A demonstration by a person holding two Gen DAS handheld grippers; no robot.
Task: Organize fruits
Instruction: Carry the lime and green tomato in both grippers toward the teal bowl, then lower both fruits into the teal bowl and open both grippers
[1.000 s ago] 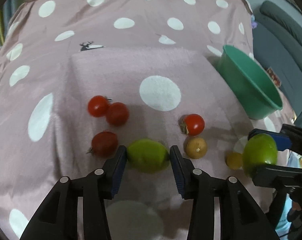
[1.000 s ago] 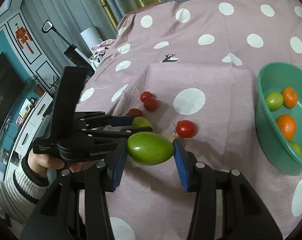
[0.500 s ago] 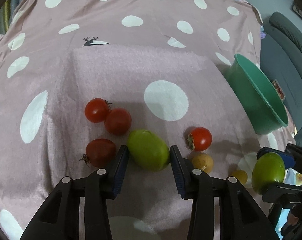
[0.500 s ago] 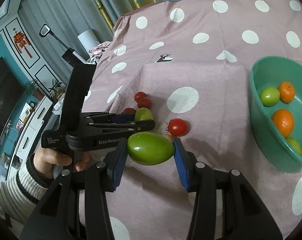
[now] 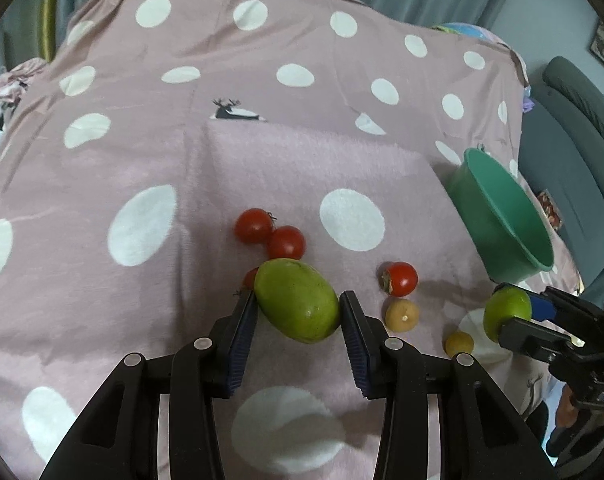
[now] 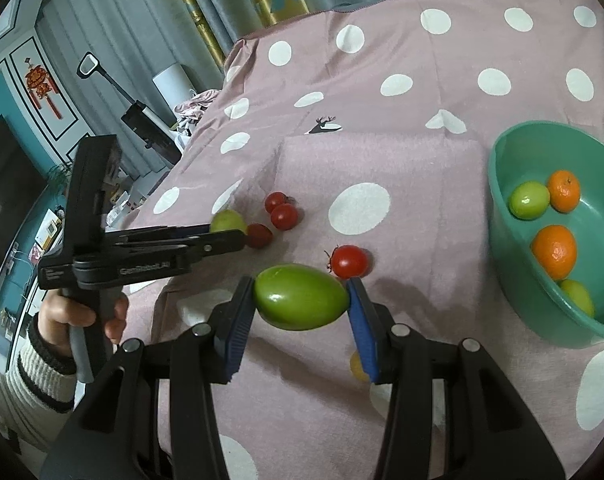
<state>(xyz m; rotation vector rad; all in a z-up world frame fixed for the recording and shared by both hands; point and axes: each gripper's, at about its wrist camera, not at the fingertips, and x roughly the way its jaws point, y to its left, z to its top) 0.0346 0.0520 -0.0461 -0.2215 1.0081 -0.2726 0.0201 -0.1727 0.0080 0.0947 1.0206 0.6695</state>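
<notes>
Both tools are loaded. Left gripper [image 5: 298, 312] is clenched on one green mango [image 5: 297, 300], its blue pads pressing the fruit's two long sides, and the fruit hangs above the cloth, tilted. Right gripper [image 6: 300, 303] grasps a second green mango [image 6: 301, 297] the same way, lying crosswise between the pads and clear of the surface.

Just beyond the left-held fruit lie three red tomatoes [image 5: 270, 232]: two touching each other, and a third largely hidden behind the mango. A fourth red tomato [image 5: 398, 278] sits apart to the right, with a small tan round fruit [image 5: 401, 315] just near of it and a small yellow fruit [image 5: 459, 343] further right and nearer. That makes four tomatoes and two small yellowish fruits loose on the pink polka-dot blanket [image 5: 150, 152].

At the right edge stands one green bowl [image 6: 501, 208]. In the right wrist view it holds four fruits: two oranges [image 6: 554, 251], one round green fruit [image 6: 529, 200] at the far side, and one yellow-green fruit [image 6: 577, 295] at the near wall.

A person's hand [image 6: 68, 314] in a striped cuff holds the left tool's handle.
</notes>
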